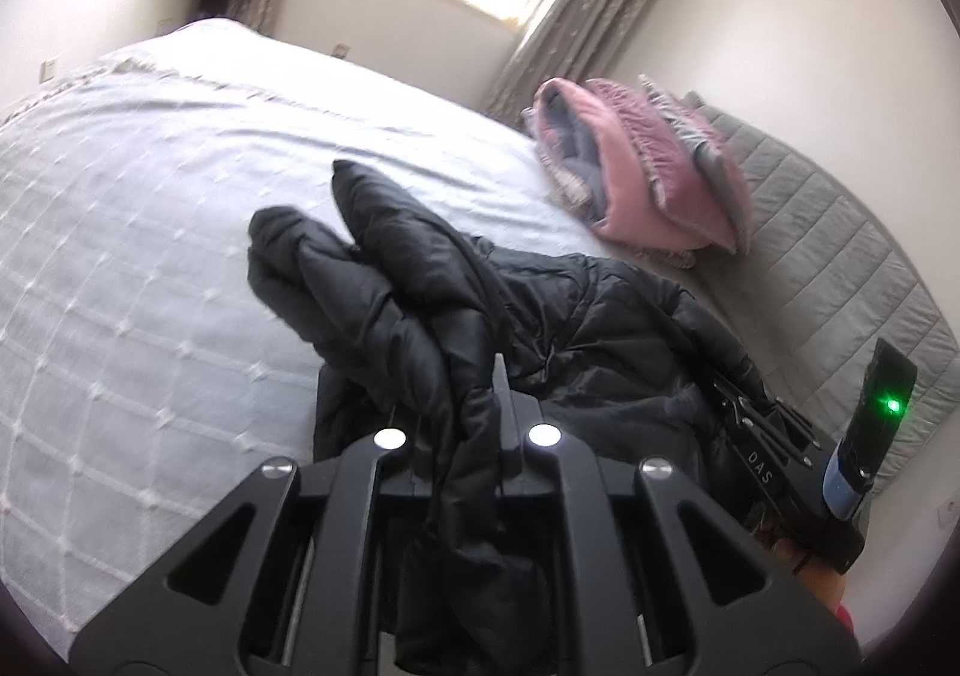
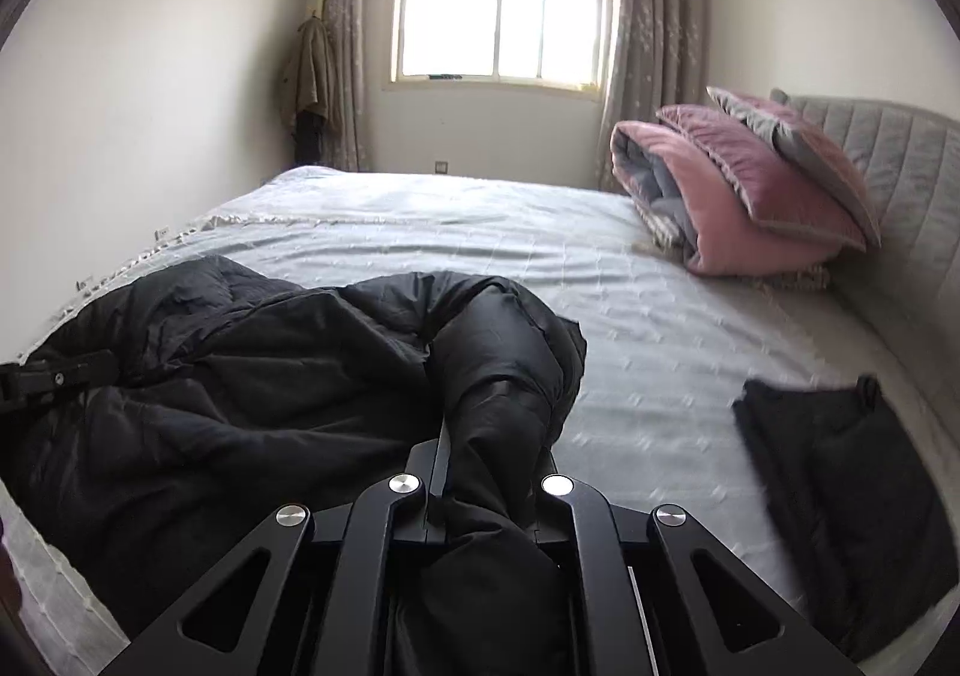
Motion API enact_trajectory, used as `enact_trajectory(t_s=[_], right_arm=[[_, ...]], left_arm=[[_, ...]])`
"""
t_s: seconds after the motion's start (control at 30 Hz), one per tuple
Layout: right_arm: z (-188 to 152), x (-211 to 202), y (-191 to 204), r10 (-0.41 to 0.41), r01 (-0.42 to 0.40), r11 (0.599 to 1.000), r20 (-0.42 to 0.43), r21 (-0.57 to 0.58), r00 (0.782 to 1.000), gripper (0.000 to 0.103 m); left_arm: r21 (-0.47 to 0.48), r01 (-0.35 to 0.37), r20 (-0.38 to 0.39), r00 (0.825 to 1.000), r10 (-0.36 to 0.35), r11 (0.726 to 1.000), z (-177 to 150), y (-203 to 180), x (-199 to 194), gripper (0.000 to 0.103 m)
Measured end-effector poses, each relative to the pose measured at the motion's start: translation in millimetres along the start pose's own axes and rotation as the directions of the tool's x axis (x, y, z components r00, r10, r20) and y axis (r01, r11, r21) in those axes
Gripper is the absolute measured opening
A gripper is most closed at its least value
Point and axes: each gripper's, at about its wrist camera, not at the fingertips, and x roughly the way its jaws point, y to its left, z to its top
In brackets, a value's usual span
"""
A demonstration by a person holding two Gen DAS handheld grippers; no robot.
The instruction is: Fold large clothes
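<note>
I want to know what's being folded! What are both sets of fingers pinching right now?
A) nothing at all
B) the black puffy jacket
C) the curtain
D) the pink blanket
B: the left gripper and the right gripper each have folds of the black puffy jacket bunched between their fingers, while the pink blanket lies untouched by the headboard.

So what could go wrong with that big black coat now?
The puffy black jacket is slippery, so it might slide out of the left gripper or right gripper. Most of it sags in a crumpled heap on the bed, so the fold may come out lopsided.
</note>
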Motion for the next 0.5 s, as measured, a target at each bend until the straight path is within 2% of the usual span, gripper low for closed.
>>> enact_trajectory(t_s=[0.1,0.17,0.23,0.3,0.37,0.43,0.5], right_arm=[[34.0,-12.8,-43.1,-0.02,0.021,1.0,0.035,-0.017,0.999,0.008],[55.6,-22.0,-76.3,-0.071,0.073,0.997,0.071,-0.025,0.995,0.008],[74.0,-40.1,-120.6,-0.162,0.167,0.986,0.137,-0.024,0.977,0.008],[81.3,-57.0,-168.0,-0.227,0.227,0.974,0.171,0.017,0.959,0.008],[79.2,-71.8,-221.1,-0.292,0.283,0.956,0.19,0.071,0.937,0.008],[62.3,-84.2,-286.4,-0.373,0.354,0.927,0.207,0.125,0.904,0.008],[39.3,-84.0,-338.6,-0.427,0.398,0.901,0.187,0.171,0.885,0.008]], left_arm=[[0.057,0.046,0.028,0.998,-0.048,0.997,19.8,-52.5,18.4,0.012],[0.078,0.102,0.044,0.993,-0.106,0.992,33.8,-93.7,31.2,0.012],[0.111,0.176,0.073,0.98,-0.184,0.978,44.1,-141.5,43.8,0.012],[0.149,0.268,0.082,0.956,-0.281,0.952,43.0,-201.0,61.9,0.012],[0.183,0.338,0.05,0.935,-0.352,0.923,30.0,-251.5,84.6,0.012],[0.212,0.385,-0.004,0.92,-0.393,0.898,4.1,-299.9,115.6,0.013],[0.219,0.439,-0.13,0.898,-0.42,0.871,-41.1,-346.0,166.6,0.015]])
